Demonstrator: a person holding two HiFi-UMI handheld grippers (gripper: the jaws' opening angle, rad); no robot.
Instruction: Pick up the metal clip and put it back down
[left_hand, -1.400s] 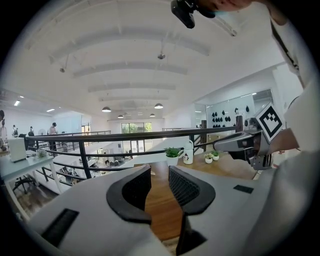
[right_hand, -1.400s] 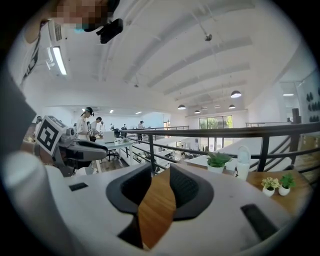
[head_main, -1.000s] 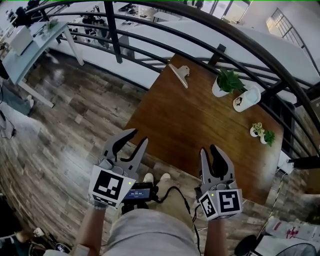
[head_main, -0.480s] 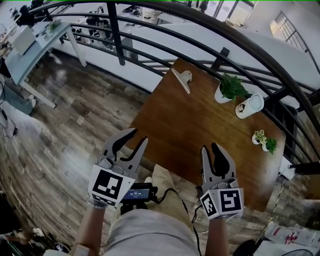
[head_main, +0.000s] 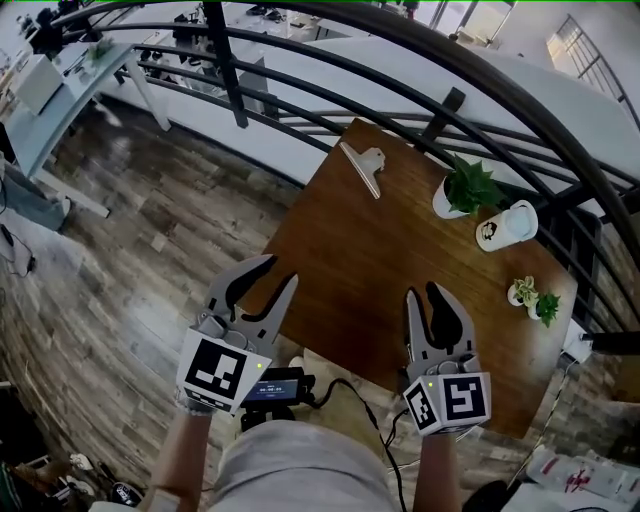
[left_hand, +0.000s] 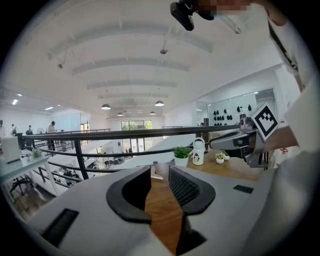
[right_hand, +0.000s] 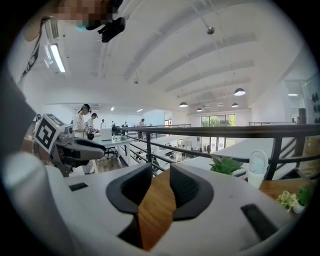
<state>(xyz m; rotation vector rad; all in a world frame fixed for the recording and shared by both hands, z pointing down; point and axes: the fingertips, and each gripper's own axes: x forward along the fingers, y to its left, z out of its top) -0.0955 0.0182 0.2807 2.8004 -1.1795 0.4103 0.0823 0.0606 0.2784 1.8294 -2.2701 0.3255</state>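
The metal clip (head_main: 362, 165) lies flat on the brown wooden desk (head_main: 400, 270), near the desk's 12 o'clock corner and close to the black railing (head_main: 300, 75), with nothing touching it. It is well apart from both grippers, at roughly 1 o'clock from the left gripper (head_main: 280, 270) and 11 o'clock from the right gripper (head_main: 424, 293). The left gripper is held at the desk's 8 o'clock corner; its own view shows the jaws apart, with only bare desk wood in the gap between them. The right gripper is held over the desk's near edge at about 6 o'clock; its jaws also stand apart, with a narrow gap and only desk wood visible through it. Neither gripper carries anything. Other items on the desk: a potted green plant (head_main: 468, 187) at about 1 o'clock, a white container with a dark printed figure (head_main: 505, 224) just beside it towards 2 o'clock, and two small potted plants (head_main: 533, 298) at 3 o'clock near the railing-side edge. All stand well apart from the clip. The plank floor (head_main: 130, 250) extends to 9 o'clock of the desk. A black device with a lit screen (head_main: 278, 386) and an attached cable sits at the person's waist, between the two forearms.
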